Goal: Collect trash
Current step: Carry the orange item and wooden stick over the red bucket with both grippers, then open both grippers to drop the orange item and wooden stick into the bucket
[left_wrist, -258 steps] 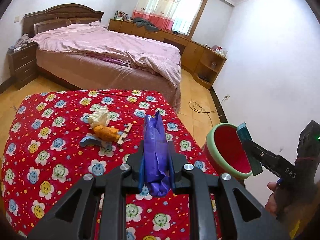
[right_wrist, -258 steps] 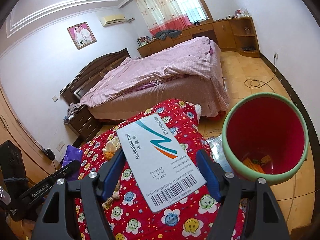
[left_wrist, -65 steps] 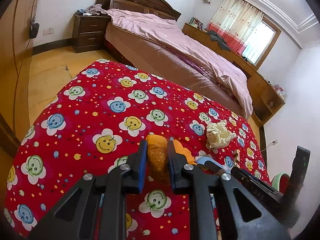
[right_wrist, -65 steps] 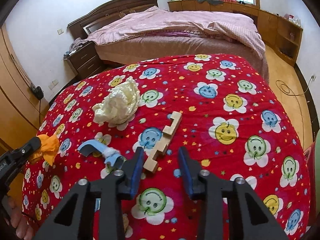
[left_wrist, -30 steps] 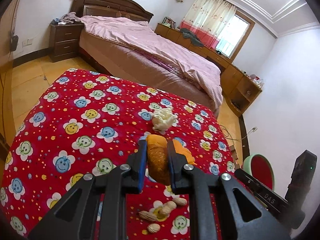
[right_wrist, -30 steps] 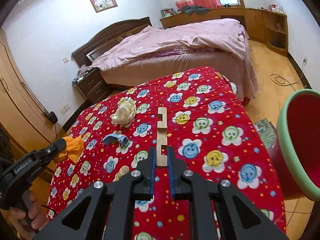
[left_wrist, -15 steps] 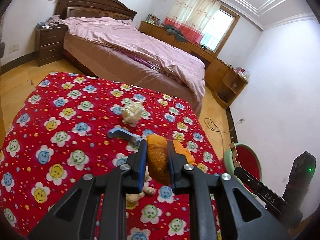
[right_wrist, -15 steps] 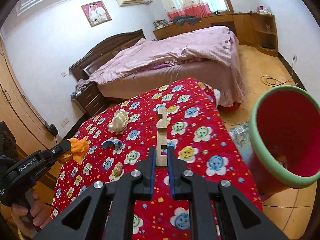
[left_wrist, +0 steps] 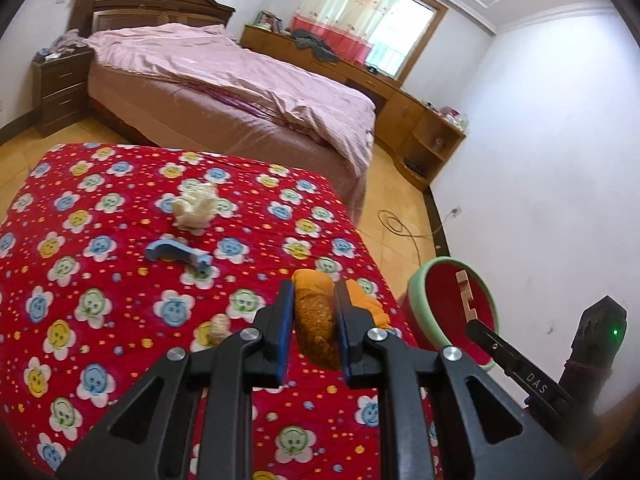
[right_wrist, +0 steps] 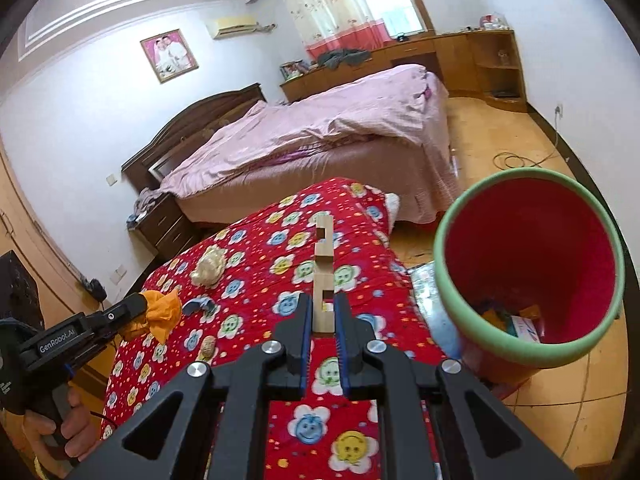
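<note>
Both tools have swung rightward since half a second ago: the bin now sits larger and closer in each view, and the worktop has slid toward the left.

Left wrist view. The left tool (left_wrist: 311, 322) is closed on an orange crumpled rag (left_wrist: 316, 320), which bulges out to the right of the pads. It hangs over the near right part of the worktop (left_wrist: 120, 280), short of the red bin (left_wrist: 436, 280) with its green rim, which stands on the floor just beside the worktop's right edge. The right tool (left_wrist: 474, 322) reaches in from the right, and its wooden notched strip (left_wrist: 466, 294) shows in front of the bin mouth. A cream paper wad (left_wrist: 195, 209), a blue plastic piece (left_wrist: 178, 254) and a nut shell (left_wrist: 218, 326) lie uncollected on the cloth.

Right wrist view. The right tool (right_wrist: 322, 320) is closed on the near end of the wooden notched strip (right_wrist: 323, 280), most of which projects far beyond the pads. The red bin (right_wrist: 452, 264) lies to the right, with scraps at its bottom; the strip is not yet over the opening. The left tool (right_wrist: 138, 306) holds the orange crumpled rag (right_wrist: 160, 314) at far left.

Risks, as judged. Released here, the strip would fall on the worktop or floor. Its long free end could strike the green rim and twist out of the grip. The loosely pinched rag could snag the pads when released.
</note>
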`<state>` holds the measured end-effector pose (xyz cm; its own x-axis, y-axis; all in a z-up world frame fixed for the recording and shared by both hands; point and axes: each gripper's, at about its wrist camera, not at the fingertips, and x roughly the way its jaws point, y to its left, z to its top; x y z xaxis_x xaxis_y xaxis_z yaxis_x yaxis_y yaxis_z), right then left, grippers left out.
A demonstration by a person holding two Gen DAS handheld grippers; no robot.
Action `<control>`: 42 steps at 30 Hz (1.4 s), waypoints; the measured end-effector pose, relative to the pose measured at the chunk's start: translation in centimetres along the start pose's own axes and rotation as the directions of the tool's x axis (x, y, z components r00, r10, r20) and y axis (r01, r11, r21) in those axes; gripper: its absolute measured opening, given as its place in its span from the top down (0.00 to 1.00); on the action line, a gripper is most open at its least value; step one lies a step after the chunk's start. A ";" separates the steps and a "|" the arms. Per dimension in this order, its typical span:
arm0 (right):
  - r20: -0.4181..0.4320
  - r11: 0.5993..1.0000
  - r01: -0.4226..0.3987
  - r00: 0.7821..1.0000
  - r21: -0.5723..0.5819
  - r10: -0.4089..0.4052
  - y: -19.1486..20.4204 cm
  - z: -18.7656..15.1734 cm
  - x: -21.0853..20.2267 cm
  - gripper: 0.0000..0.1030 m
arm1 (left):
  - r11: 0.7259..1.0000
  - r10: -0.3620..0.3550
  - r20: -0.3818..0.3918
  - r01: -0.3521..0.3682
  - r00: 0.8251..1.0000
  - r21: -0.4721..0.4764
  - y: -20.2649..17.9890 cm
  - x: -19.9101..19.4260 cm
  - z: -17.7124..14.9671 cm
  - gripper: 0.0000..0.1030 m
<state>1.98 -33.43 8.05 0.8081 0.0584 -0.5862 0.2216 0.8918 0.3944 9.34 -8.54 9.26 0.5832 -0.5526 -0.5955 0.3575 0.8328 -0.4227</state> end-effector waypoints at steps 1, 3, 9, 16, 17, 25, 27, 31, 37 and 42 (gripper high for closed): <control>0.003 1.000 0.004 1.000 0.005 -0.004 -0.3 0.0 -0.2 0.88 | 1.000 -0.011 -0.007 0.011 1.000 0.008 -0.5 0.3 0.0 0.82; 0.011 1.000 0.015 1.000 0.023 -0.015 -1.2 0.0 -0.5 0.88 | 0.999 -0.025 -0.019 0.025 1.000 0.021 -1.2 0.8 -0.1 0.82; 0.040 0.997 0.047 0.998 0.066 -0.050 -3.3 0.2 -1.7 0.88 | 0.993 -0.059 -0.044 0.064 0.997 0.101 -4.3 2.0 -0.2 0.82; 0.071 0.988 0.098 0.992 0.120 -0.107 -6.0 0.3 -3.4 0.88 | 0.971 -0.114 -0.081 0.129 0.990 0.200 -8.7 3.9 -0.5 0.82; 0.076 0.985 0.110 0.990 0.131 -0.121 -6.6 0.3 -3.8 0.88 | 0.967 -0.124 -0.089 0.140 0.988 0.214 -9.4 4.3 -0.6 0.82; 0.098 0.963 0.169 0.976 0.211 -0.193 -10.7 0.0 -5.6 0.88 | 0.924 -0.170 -0.141 0.207 0.975 0.321 -14.7 7.3 -1.6 0.82; 0.100 0.957 0.178 0.974 0.230 -0.205 -11.6 -0.1 -5.8 0.88 | 0.913 -0.180 -0.153 0.223 0.972 0.343 -15.9 8.1 -2.0 0.82; 0.105 0.945 0.188 0.969 0.268 -0.223 -13.1 -0.5 -6.2 0.88 | 0.895 -0.183 -0.186 0.242 0.965 0.375 -18.0 10.3 -2.8 0.82; 0.097 0.925 0.206 0.964 0.319 -0.248 -15.5 -0.9 -6.1 0.88 | 0.872 -0.167 -0.229 0.252 0.959 0.420 -20.2 13.6 -4.2 0.82; 0.085 0.911 0.227 0.959 0.344 -0.271 -17.0 -1.2 -5.7 0.87 | 0.862 -0.151 -0.266 0.259 0.952 0.436 -21.3 16.2 -5.2 0.82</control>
<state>-7.07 -48.33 3.82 0.7608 -0.2237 -0.6092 0.5735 0.6712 0.4697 7.39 -35.38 5.00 0.3071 -0.6609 -0.6848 0.7768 0.5897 -0.2207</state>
